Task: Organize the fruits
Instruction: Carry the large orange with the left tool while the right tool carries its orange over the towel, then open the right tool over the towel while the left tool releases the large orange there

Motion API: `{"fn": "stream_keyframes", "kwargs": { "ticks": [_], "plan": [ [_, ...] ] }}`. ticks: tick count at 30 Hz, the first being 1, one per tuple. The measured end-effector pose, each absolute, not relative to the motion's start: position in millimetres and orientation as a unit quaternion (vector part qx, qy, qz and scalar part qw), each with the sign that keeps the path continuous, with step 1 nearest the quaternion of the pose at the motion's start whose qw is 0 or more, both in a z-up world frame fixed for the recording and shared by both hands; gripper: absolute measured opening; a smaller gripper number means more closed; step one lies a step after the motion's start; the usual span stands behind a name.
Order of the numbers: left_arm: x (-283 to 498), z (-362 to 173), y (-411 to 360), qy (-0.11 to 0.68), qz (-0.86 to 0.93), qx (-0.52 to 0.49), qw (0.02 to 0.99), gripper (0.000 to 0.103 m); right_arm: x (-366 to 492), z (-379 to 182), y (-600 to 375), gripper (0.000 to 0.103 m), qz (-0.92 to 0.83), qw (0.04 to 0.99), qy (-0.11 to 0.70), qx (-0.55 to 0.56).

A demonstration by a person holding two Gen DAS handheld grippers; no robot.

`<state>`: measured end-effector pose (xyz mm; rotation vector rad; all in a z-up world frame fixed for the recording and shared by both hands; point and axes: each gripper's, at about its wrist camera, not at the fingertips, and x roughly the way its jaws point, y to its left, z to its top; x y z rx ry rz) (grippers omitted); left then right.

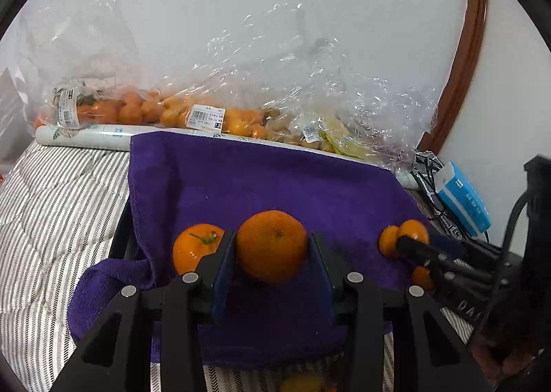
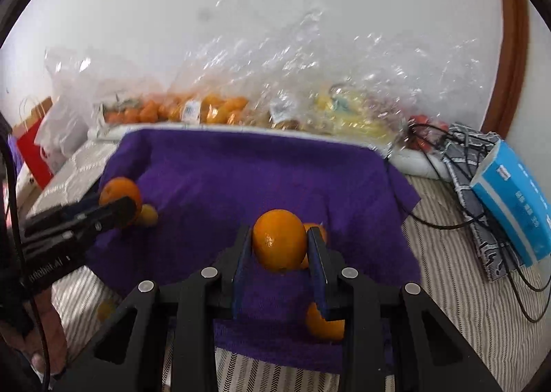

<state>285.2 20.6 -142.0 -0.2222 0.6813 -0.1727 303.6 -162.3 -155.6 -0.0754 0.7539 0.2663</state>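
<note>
My left gripper [image 1: 272, 247] is shut on a large orange [image 1: 272, 245] over the purple towel [image 1: 275, 178]. A second orange with a stem [image 1: 194, 247] lies just left of its left finger. My right gripper [image 2: 279, 244] is shut on a smaller orange [image 2: 279, 240] above the same towel [image 2: 258, 171]. Another orange [image 2: 315, 230] sits behind its right finger and one more [image 2: 323, 323] lies lower right on the towel. The right gripper also shows in the left wrist view [image 1: 413, 247], and the left gripper with its orange in the right wrist view [image 2: 117, 206].
Clear plastic bags of oranges [image 1: 165, 109] and yellow fruit [image 1: 344, 144] lie along the wall behind the towel. A blue box [image 2: 513, 206] and black cables [image 2: 458, 199] lie at the right on the striped bedding [image 1: 51, 202]. A red paper bag [image 2: 32, 151] stands at the far left.
</note>
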Motion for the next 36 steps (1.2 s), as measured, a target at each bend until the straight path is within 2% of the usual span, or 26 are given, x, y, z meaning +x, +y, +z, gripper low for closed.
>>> {"fn": "stream_keyframes", "kwargs": {
  "ticks": [13, 19, 36],
  "plan": [
    [288, -144, 22, 0.343, -0.091, -0.114, 0.928, 0.040, 309, -171, -164, 0.032, 0.138, 0.909, 0.391, -0.039],
    [289, -145, 19, 0.348, -0.091, -0.110, 0.926, 0.040, 308, -169, -167, 0.028, 0.136, 0.911, 0.389, -0.032],
    [293, -151, 14, 0.366, -0.089, -0.098, 0.921, 0.041, 309, -169, -168, 0.028, 0.138, 0.908, 0.393, -0.027]
  ]
}}
